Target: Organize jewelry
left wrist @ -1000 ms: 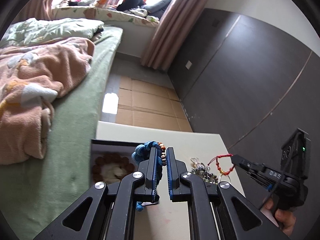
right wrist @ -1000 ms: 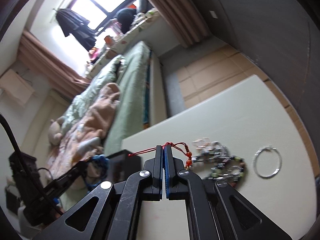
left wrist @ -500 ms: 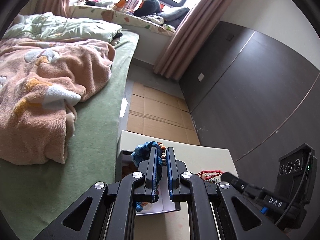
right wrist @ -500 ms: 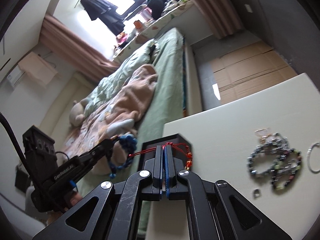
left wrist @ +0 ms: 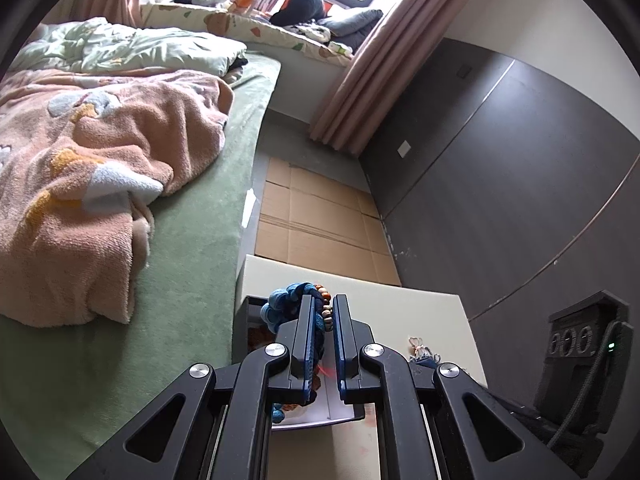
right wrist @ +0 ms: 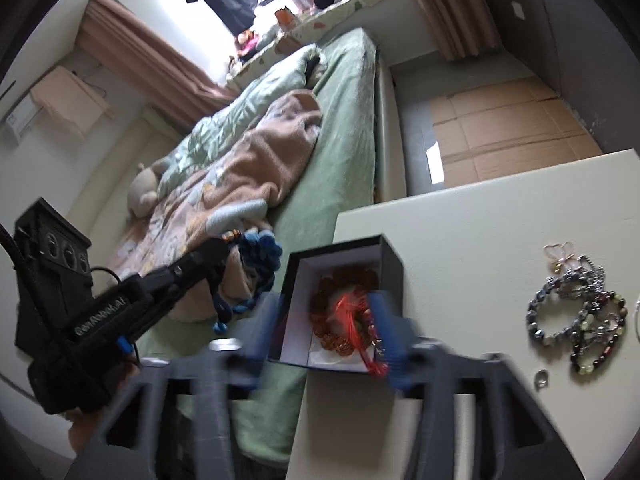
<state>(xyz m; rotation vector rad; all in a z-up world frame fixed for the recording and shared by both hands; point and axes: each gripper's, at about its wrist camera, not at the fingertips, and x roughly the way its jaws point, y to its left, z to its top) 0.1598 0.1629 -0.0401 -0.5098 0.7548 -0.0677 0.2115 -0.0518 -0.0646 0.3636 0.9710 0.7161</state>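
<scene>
My left gripper (left wrist: 321,308) is shut on a blue knotted bracelet with wooden beads (left wrist: 294,298), held above the black jewelry box (left wrist: 250,312). In the right wrist view that bracelet (right wrist: 256,252) hangs left of the box (right wrist: 384,252). My right gripper (right wrist: 326,320) is open over the box, its fingers motion-blurred. The red string bracelet (right wrist: 352,312) lies or falls inside the box on brown beads (right wrist: 344,280). A heap of beaded bracelets (right wrist: 580,312) lies on the white table (right wrist: 460,220) to the right.
A small ring (right wrist: 541,378) lies near the heap. A bed with a pink blanket (left wrist: 88,168) borders the table on the left. Cardboard sheets (left wrist: 320,220) cover the floor beyond. A dark wall (left wrist: 500,180) runs along the right.
My right gripper has opened over the box and let go of the red string bracelet. Both grippers moved left toward the box. The left still holds the blue bracelet.
</scene>
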